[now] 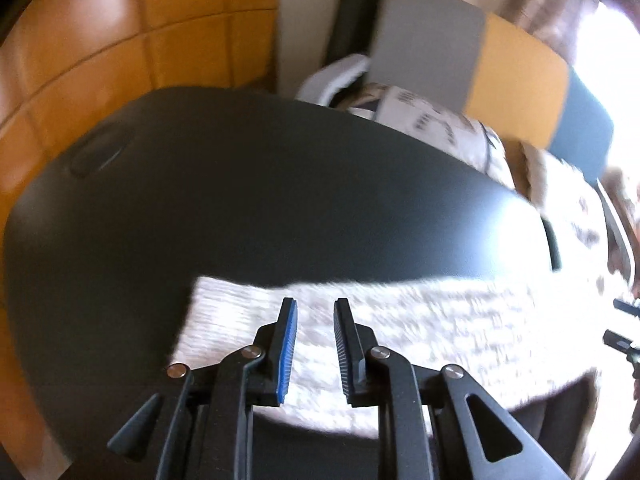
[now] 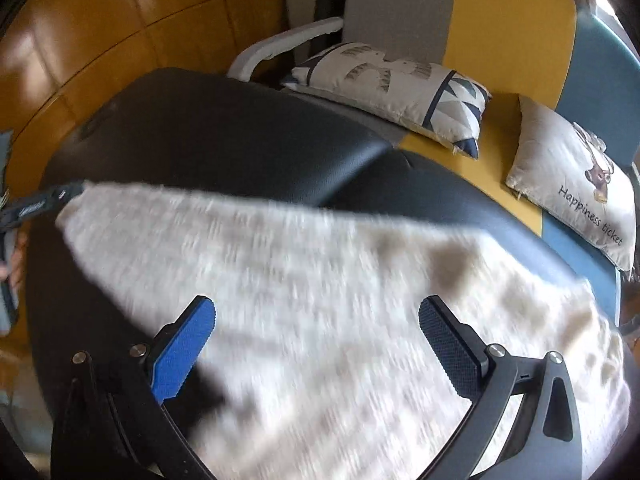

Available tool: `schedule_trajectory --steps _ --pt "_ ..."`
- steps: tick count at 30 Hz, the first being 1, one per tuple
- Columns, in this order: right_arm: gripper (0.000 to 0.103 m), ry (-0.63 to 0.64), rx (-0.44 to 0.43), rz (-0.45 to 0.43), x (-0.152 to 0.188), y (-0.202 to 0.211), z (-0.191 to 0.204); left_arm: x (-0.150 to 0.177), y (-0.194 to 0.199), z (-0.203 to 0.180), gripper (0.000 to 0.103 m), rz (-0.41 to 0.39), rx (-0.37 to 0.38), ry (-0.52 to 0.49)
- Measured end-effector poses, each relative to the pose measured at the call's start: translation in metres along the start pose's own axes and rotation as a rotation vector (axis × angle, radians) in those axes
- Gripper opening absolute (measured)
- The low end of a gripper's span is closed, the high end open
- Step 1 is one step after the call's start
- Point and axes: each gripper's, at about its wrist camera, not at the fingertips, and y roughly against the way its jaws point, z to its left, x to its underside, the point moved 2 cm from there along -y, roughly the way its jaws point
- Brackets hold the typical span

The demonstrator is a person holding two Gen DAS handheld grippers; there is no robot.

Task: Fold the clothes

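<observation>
A white knitted garment (image 1: 400, 332) lies spread flat across a dark table (image 1: 240, 200), blurred by motion. My left gripper (image 1: 316, 304) hovers over the garment's left end with its jaws a little apart and nothing pinched between them. In the right wrist view the same garment (image 2: 320, 280) fills the lower half. My right gripper (image 2: 316, 308) stands wide open above its middle, holding nothing. The left gripper (image 2: 60, 196) shows at that view's left edge, by the garment's far corner.
Behind the table (image 2: 240, 140) runs a yellow, grey and blue sofa (image 2: 512, 12) with two printed cushions (image 2: 400, 80) (image 2: 572, 176). A white chair arm (image 2: 280, 44) sits by the table's far edge. Orange-brown tiled floor (image 1: 120, 40) lies to the left.
</observation>
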Motion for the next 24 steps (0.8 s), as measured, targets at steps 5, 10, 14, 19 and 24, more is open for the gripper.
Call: schedule_trajectory --steps 5,10,14,19,24 --pt "0.103 0.001 0.06 0.057 0.025 -0.009 -0.006 0.023 -0.012 0.007 0.022 0.022 -0.057 0.036" --pt "0.103 -0.038 0.061 0.044 0.027 -0.018 -0.005 0.02 -0.007 0.018 0.022 0.039 -0.034 0.119" --pt "0.103 -0.051 0.028 -0.002 0.027 0.007 -0.019 -0.001 0.015 -0.016 0.022 -0.053 0.05 0.032" --pt "0.103 -0.142 -0.091 -0.06 0.014 0.02 -0.065 -0.03 0.024 -0.1 0.022 -0.121 0.224 -0.197" --pt "0.103 -0.185 0.122 -0.012 0.002 0.007 -0.101 -0.047 0.0 -0.176 0.022 -0.111 0.278 -0.324"
